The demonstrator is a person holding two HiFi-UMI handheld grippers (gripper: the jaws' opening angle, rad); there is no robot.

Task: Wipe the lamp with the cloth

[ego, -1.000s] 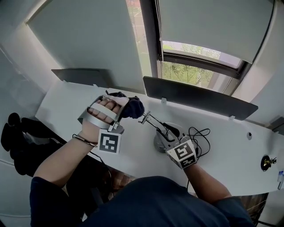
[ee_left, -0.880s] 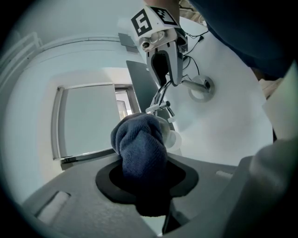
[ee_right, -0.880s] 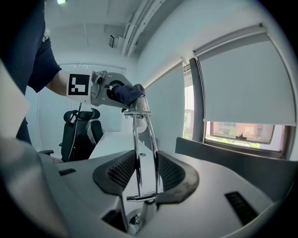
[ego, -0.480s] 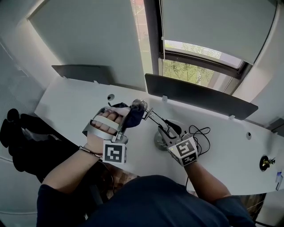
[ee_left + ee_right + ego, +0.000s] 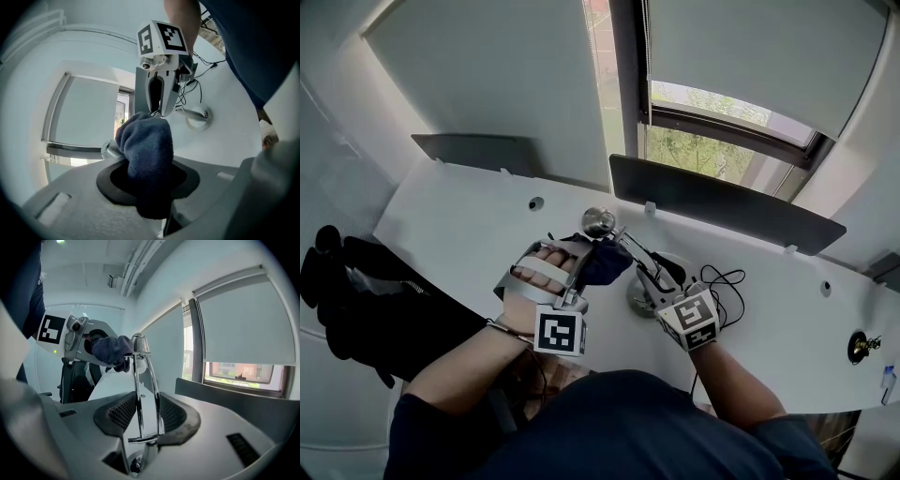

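The right gripper is clenched on the twin rods of the lamp, which stands near the desk's front edge, evidently steadying it while the left gripper, grasping the bunched cloth, presses it against the rods just below the head.

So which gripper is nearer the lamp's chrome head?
Left. The left gripper holds the cloth right beside the head; the right gripper grips the lamp's arm lower down, near the base.

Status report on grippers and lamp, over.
Left gripper shut on blue cloth, cloth at lamp arm near its head. Right gripper shut on lamp arm. Black cable by base, no obstruction.
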